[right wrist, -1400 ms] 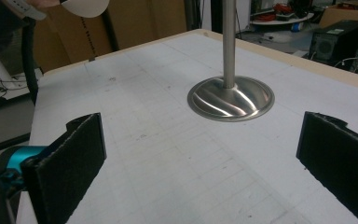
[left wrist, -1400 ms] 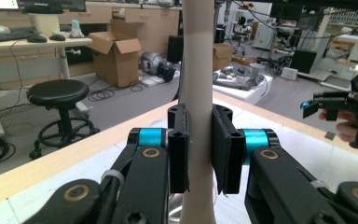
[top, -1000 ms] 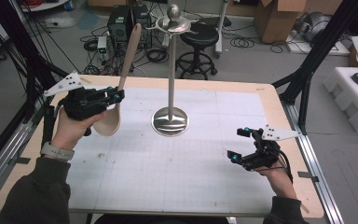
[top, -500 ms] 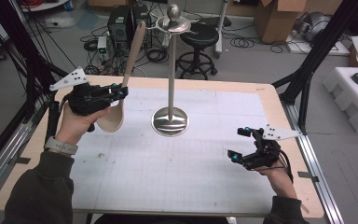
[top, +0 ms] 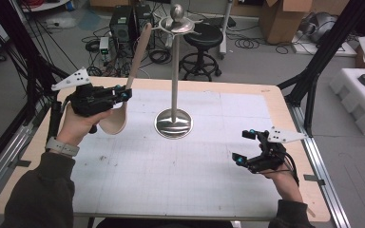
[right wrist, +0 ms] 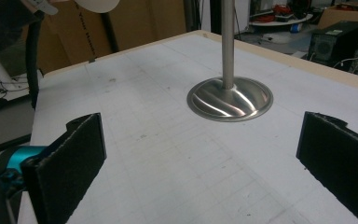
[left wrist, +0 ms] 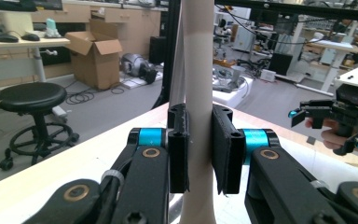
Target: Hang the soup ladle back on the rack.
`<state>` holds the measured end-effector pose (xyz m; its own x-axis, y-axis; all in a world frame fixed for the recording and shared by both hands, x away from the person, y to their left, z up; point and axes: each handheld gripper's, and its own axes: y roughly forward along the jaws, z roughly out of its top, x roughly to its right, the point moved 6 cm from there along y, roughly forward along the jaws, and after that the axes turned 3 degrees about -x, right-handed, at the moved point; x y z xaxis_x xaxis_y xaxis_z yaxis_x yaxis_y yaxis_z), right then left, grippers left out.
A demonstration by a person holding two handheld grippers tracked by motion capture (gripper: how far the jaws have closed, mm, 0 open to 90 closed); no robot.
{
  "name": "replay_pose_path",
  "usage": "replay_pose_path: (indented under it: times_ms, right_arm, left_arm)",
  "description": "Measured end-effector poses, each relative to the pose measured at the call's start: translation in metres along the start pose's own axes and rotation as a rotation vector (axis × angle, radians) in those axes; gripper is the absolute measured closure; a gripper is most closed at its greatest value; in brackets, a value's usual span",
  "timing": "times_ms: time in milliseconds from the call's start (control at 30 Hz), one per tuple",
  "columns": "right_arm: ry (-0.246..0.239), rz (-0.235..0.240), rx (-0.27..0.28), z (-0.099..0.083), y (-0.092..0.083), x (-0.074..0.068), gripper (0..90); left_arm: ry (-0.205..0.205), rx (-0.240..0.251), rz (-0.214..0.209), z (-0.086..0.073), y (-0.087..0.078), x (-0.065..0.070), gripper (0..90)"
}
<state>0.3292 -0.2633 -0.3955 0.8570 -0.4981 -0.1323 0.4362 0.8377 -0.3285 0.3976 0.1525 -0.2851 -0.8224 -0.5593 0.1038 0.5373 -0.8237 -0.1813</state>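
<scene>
From the high view, the left gripper [top: 121, 94] holds a wooden spoon [top: 120, 111] upright at the table's [top: 180, 175] far left, left of the metal stand [top: 173, 122]; its bowl seems just above the surface. The left gripper view has both pads clamped on the spoon's handle. The right gripper view has the right gripper [right wrist: 200, 161] gaping, empty, facing the stand.

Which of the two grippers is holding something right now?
The left gripper, clamped on the wooden spoon's handle; the right gripper stands wide open over the bare table.

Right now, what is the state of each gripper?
Left gripper: shut on the wooden spoon, gripped at its handle.
Right gripper: open, holding nothing.
</scene>
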Motion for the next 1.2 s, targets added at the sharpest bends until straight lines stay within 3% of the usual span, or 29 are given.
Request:
replay_pose_path:
  times_ms: [1200]
  right_arm:
    - [0.001,-0.008,0.007,0.000,-0.005,0.001,0.4]
  left_arm:
    - [0.050,-0.150,-0.022,0.006,0.022,-0.004,77.6]
